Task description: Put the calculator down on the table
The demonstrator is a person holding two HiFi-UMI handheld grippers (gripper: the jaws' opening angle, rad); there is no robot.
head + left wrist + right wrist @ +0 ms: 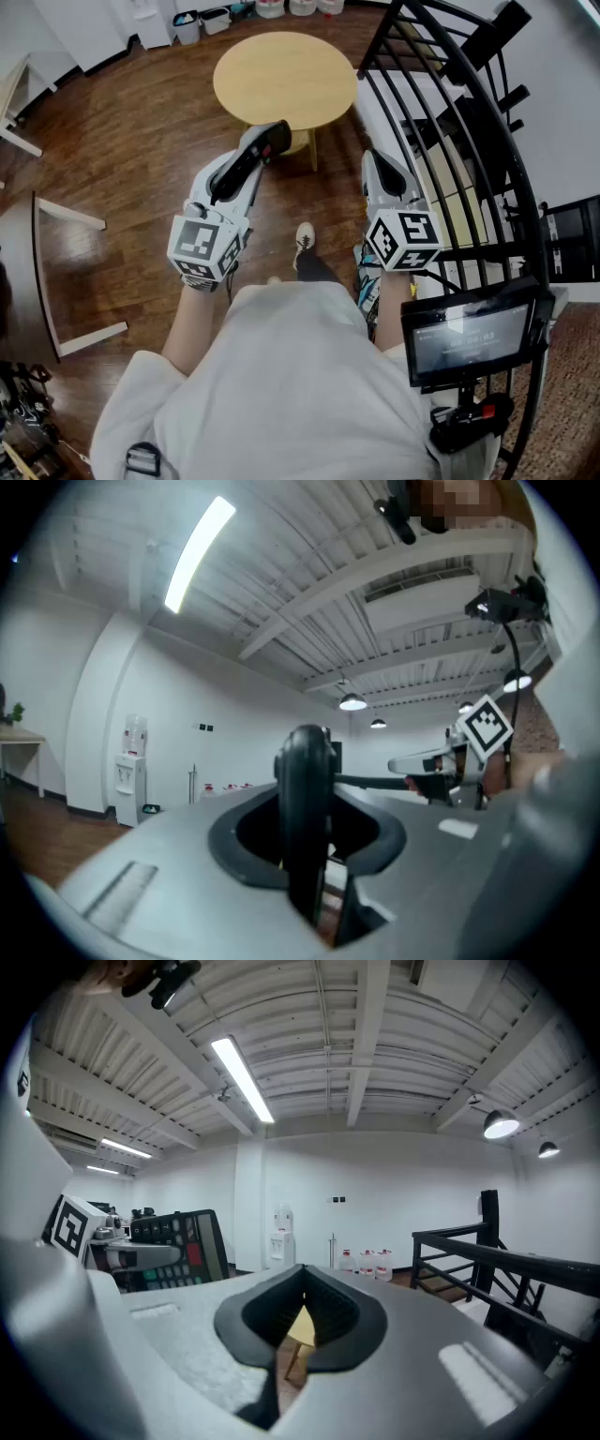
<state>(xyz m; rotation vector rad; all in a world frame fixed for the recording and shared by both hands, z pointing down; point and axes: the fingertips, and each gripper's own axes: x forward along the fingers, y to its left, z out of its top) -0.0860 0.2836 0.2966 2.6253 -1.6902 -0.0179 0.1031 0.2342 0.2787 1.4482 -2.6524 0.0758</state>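
Note:
My left gripper (251,157) is shut on a black calculator (246,161) and holds it in the air, short of the round wooden table (281,75). In the left gripper view the calculator (305,799) stands edge-on between the jaws. The right gripper view shows the calculator's keys and red button (178,1239) off to the left. My right gripper (380,171) hovers beside it to the right, shut with nothing in it; its closed pads (281,1321) leave only a slit, through which the table (302,1327) shows.
A black stair railing (450,122) runs close along the right. A white-legged table (56,281) stands at the left. A small screen (469,336) sits at the lower right. The person's shoe (305,239) is on the wooden floor below.

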